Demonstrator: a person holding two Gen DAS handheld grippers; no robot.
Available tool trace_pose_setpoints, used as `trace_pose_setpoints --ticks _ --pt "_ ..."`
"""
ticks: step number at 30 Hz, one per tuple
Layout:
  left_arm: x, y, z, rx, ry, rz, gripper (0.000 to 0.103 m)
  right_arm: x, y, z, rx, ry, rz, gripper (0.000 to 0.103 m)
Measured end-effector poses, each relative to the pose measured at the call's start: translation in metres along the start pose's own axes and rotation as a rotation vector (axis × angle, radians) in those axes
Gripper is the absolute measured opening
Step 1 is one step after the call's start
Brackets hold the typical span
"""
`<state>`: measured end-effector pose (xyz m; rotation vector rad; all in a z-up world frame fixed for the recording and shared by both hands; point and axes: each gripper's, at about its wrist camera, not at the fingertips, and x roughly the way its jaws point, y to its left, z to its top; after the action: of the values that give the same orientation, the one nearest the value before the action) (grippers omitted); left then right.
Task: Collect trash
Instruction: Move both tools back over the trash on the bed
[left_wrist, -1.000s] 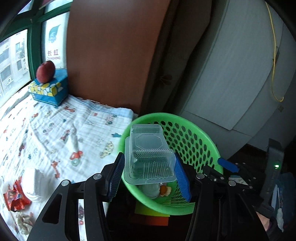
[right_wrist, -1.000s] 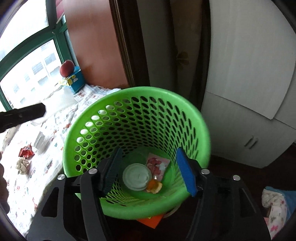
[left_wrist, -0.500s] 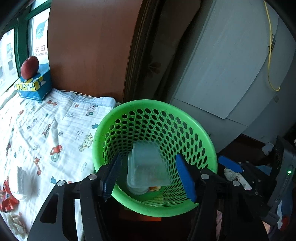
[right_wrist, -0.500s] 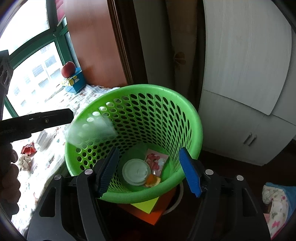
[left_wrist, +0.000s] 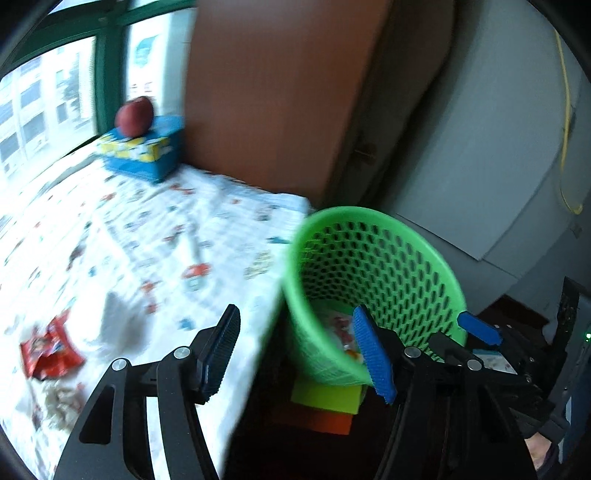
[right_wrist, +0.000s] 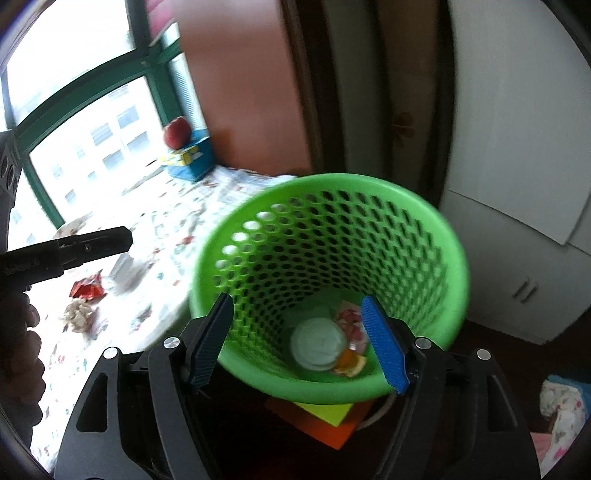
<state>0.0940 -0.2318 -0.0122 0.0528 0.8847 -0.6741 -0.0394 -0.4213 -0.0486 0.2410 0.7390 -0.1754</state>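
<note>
A green mesh trash basket (left_wrist: 373, 254) (right_wrist: 332, 206) stands beside the bed edge. Inside it lie a round white lid (right_wrist: 317, 345), a red-printed wrapper (right_wrist: 351, 321) and an orange scrap (right_wrist: 351, 363). My left gripper (left_wrist: 299, 354) is open and empty, over the bed edge left of the basket. My right gripper (right_wrist: 299, 347) is open and empty, just above the basket's near rim. On the bed lie a red wrapper (left_wrist: 46, 349) (right_wrist: 86, 288), a crumpled tissue (left_wrist: 59, 398) (right_wrist: 77, 314) and a clear-white plastic piece (left_wrist: 118, 317) (right_wrist: 123, 271).
A patterned sheet (left_wrist: 129, 240) covers the bed. A blue tissue box (left_wrist: 144, 153) with a red apple (left_wrist: 133, 116) on top stands by the window. A white cabinet (right_wrist: 517, 147) is behind the basket. Yellow and orange pads (right_wrist: 328, 417) lie under it.
The left gripper let go of the clear plastic box over the basket, then swung left toward the bed. The right gripper stayed open above the basket.
</note>
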Motion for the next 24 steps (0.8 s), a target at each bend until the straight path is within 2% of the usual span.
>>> trace_pose_setpoints --ticks 10,14,24 --pt "-0.053 0.096 -0.036 -0.15 -0.05 0.155 0.061 0.017 0.073 0.003 -0.114 0.024 0.118 0.073" --pt "-0.071 0.138 -0.051 -0.218 -0.069 0.244 0.069 0.026 0.103 0.003 -0.159 0.038 0.16 0.073" --pt "-0.098 0.238 -0.092 -0.358 -0.053 0.431 0.07 0.039 0.164 0.003 -0.235 0.067 0.249 0.074"
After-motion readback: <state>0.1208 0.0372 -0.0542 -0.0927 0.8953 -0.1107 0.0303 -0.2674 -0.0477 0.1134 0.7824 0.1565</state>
